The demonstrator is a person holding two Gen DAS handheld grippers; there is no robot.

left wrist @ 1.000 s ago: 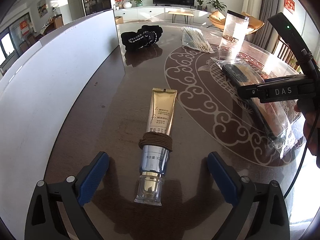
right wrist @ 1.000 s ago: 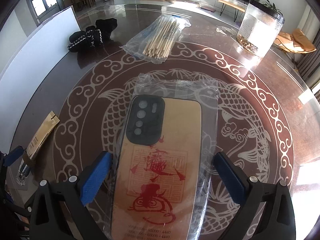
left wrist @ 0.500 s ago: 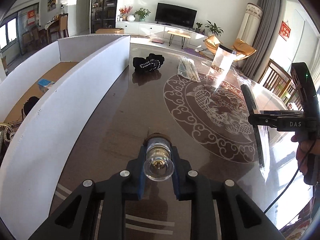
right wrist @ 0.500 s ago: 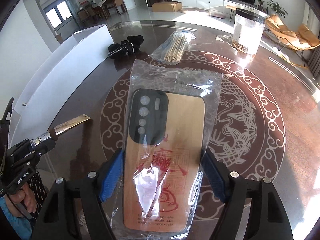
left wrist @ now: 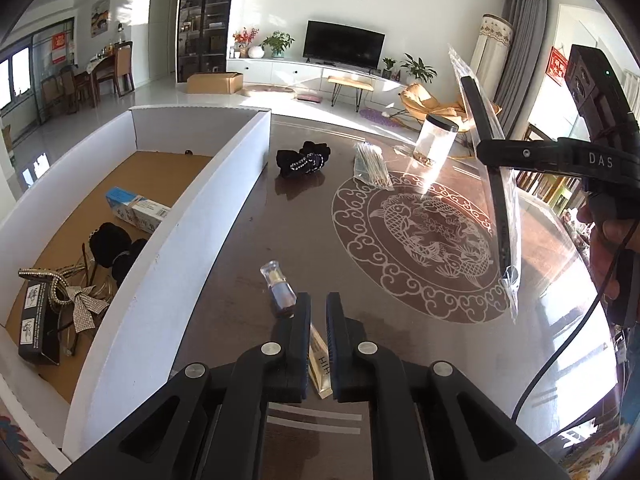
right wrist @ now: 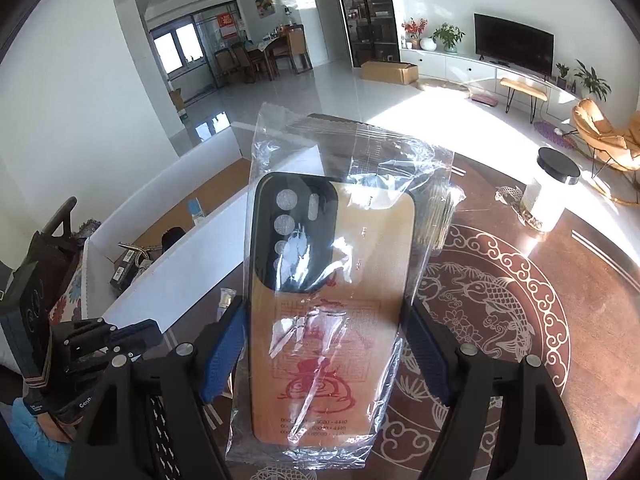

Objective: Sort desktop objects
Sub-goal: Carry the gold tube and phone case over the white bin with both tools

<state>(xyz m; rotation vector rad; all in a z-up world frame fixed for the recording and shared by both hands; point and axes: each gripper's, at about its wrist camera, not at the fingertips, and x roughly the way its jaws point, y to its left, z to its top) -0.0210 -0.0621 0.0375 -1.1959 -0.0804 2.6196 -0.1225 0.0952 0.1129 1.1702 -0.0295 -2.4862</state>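
Right wrist view: your right gripper [right wrist: 324, 344] pinches the bagged phone case [right wrist: 330, 300] aloft; slick film, grip its stiff edges. Left gripper [left wrist: 318, 320] squeezes the cosmetic tube [left wrist: 280, 286] above the table [left wrist: 248, 248].

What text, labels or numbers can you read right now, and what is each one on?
"DAS": white letters on the right gripper, seen from the left wrist view.
"Gen": partial print on the left gripper, right wrist view; the rest is cut off.
Phone case: red seal print and number rows, too blurred.
Black box, blue carton: too small.
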